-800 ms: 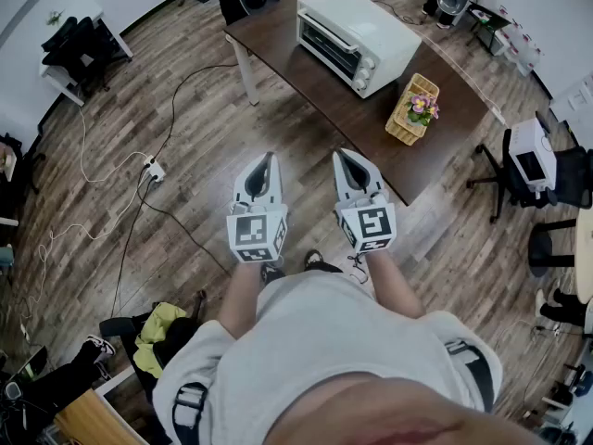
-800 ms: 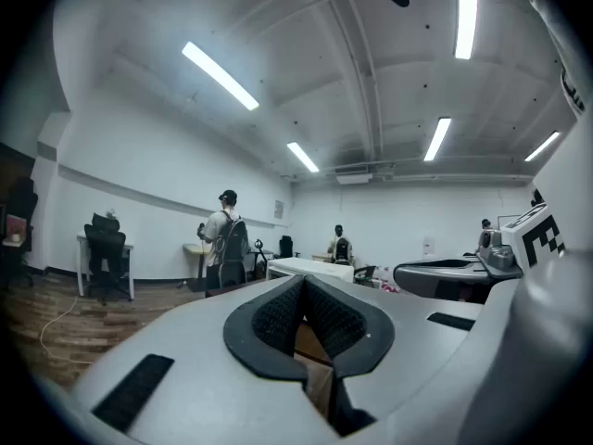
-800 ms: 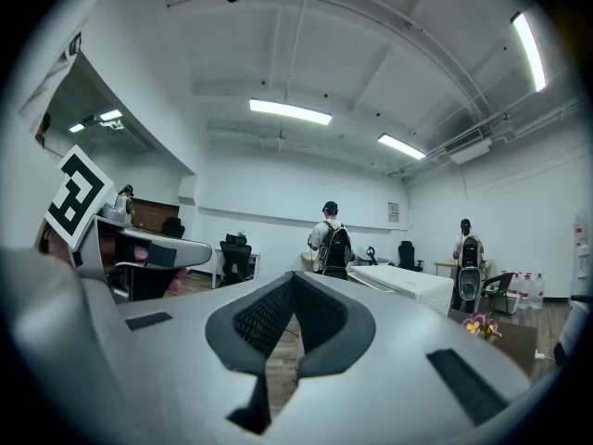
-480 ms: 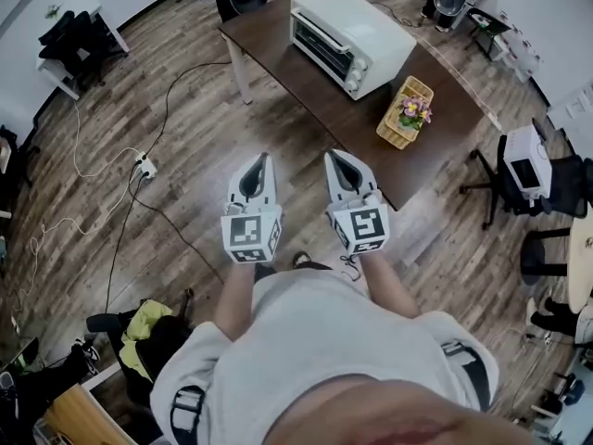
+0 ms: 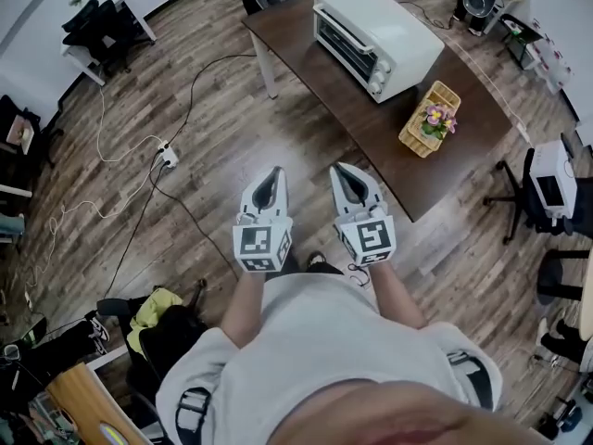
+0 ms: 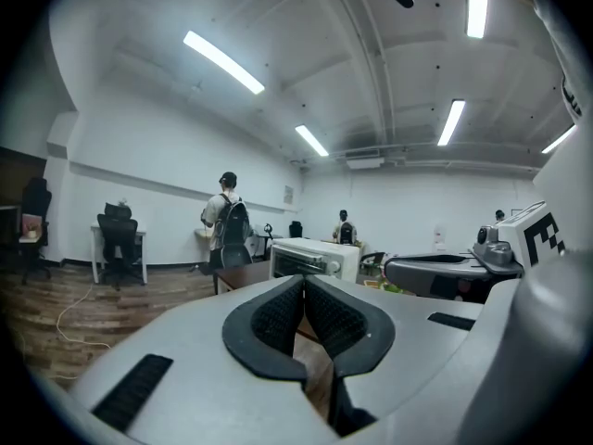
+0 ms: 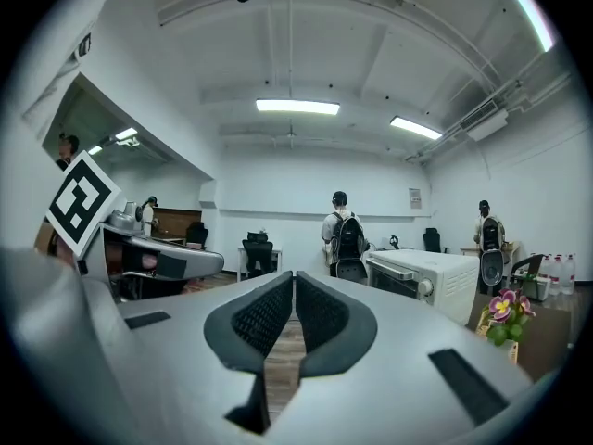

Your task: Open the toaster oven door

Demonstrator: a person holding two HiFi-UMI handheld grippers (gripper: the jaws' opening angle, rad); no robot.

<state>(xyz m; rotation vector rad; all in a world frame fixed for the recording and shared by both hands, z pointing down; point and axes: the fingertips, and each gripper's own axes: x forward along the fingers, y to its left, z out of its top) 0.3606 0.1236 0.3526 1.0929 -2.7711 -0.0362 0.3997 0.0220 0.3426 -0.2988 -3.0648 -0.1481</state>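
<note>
Well ahead of closed fingers (image 5: 267, 191), toaster oven (image 5: 375, 35) on table (image 5: 371, 130)

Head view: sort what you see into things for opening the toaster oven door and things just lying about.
For the job: toaster oven, door closed, on the table; left gripper and right gripper, both shut, empty.
Lying about: flower basket; power strip; yellow-green jacket.

Toaster oven (image 5: 375, 31) on table (image 5: 366, 123), flower basket (image 5: 429, 119) just right of it, power strip (image 5: 169, 156) on floor (image 5: 213, 128) at left
</note>
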